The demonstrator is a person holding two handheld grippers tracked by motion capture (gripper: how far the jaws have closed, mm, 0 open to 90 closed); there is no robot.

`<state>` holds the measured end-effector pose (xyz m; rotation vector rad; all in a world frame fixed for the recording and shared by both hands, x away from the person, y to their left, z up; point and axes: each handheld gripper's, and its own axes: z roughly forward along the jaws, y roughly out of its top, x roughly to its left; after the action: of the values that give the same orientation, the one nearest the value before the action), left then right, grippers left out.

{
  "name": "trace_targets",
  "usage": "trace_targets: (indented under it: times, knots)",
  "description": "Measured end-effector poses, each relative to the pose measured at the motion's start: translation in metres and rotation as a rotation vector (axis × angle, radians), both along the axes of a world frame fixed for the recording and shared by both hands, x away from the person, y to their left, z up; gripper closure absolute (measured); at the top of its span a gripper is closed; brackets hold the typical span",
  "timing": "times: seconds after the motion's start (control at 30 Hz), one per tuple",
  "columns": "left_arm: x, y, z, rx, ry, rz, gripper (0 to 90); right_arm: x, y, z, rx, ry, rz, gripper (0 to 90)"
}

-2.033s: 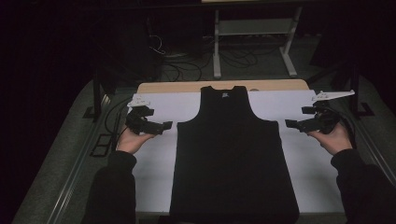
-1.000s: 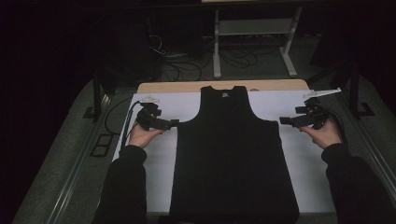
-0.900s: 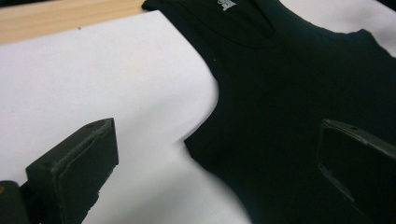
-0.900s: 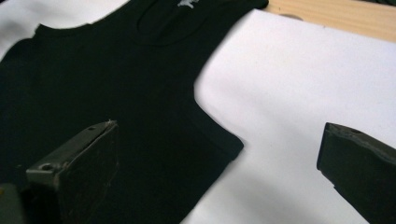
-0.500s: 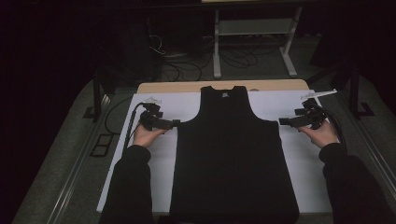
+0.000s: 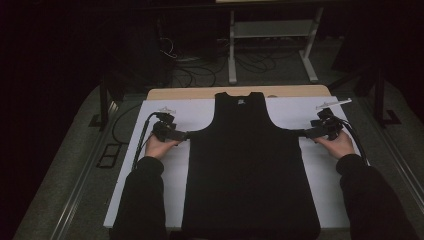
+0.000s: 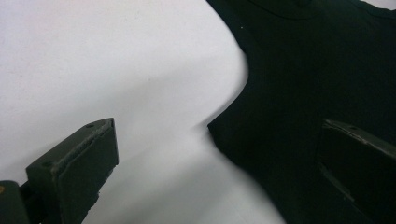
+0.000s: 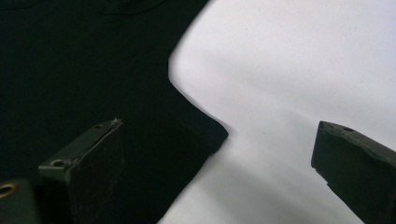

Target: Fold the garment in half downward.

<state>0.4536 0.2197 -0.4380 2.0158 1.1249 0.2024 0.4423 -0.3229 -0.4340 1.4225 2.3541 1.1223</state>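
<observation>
A black sleeveless top [image 6: 247, 165] lies flat on a white sheet [image 6: 192, 112], neck toward the far edge. My left gripper [image 6: 185, 135] is open at the top's left underarm corner [image 7: 217, 128], which sits between its two jaws; the right jaw hangs over the dark cloth. My right gripper [image 6: 303, 134] is open at the right underarm corner [image 8: 217, 135], one jaw over the cloth and one over the white sheet. Neither gripper holds cloth.
The white sheet covers a wooden table [image 6: 200, 93] whose far edge shows beyond it. Cables [image 6: 142, 140] trail off the left side of the sheet. A metal stand [image 6: 272, 35] and cords stand on the dark floor behind the table.
Both grippers have moved inward from the outer parts of the sheet to the top's underarm corners. The top lies as before.
</observation>
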Motion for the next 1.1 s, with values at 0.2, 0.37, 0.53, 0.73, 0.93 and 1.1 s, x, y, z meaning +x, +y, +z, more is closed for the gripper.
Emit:
trace_targets:
  times: [0.2,0.37,0.53,0.73,0.93,1.1]
  knots:
    - [0.001,-0.004,-0.005,0.017,0.012,-0.015,0.0,0.002,0.002,-0.005,0.013,0.004,0.007,10.2]
    - [0.001,-0.007,-0.008,0.012,0.010,-0.020,0.0,0.004,0.004,-0.009,0.008,0.009,0.009,13.2]
    - [0.002,-0.010,-0.012,0.009,0.017,-0.024,0.0,0.005,0.006,-0.012,0.001,0.017,0.017,14.5]
    - [0.002,-0.012,-0.014,0.020,0.007,-0.031,0.2,0.005,0.010,-0.015,-0.012,0.026,0.032,19.9]
    - [0.001,-0.011,-0.012,0.028,0.008,-0.040,10.0,0.006,0.014,-0.016,-0.018,0.026,0.026,33.6]
    - [0.000,-0.013,-0.011,0.023,-0.002,-0.043,16.4,0.006,0.015,-0.016,-0.025,0.020,0.017,42.8]
